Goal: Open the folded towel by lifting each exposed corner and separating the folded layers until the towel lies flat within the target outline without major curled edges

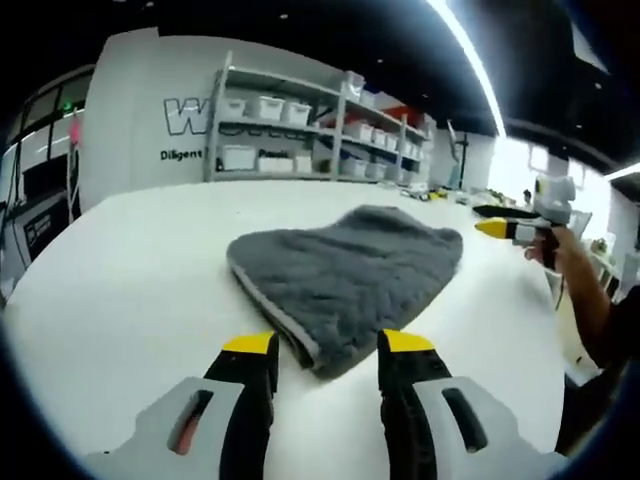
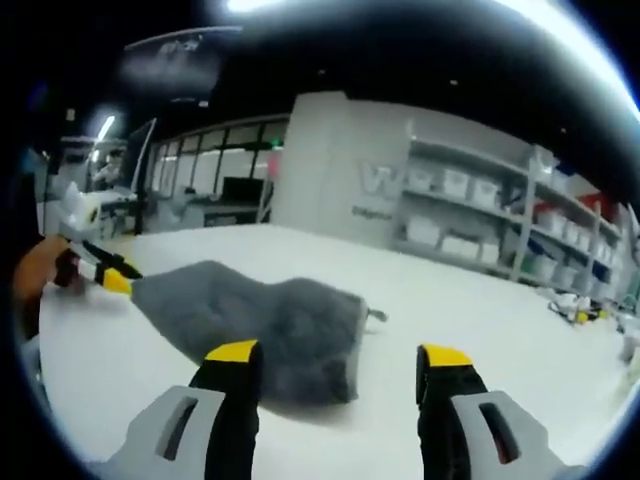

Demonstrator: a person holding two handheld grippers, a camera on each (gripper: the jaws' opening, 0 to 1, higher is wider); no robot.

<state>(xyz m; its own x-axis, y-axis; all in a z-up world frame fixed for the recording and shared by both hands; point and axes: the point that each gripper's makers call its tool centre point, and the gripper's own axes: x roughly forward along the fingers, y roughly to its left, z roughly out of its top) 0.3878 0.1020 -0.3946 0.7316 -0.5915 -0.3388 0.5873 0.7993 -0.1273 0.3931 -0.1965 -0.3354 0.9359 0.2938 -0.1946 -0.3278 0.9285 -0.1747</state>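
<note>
While the folded grey towel lies mid-table, the left gripper, jaws apart, hovers just before its near folded corner; the right gripper, also agape, faces the opposite end.

White table, grey shelving with white bins, lettered wall, ceiling light strip

A folded grey plush towel lies on the white round-edged table, between the two tools, with metal shelving of white bins behind the table.
</note>
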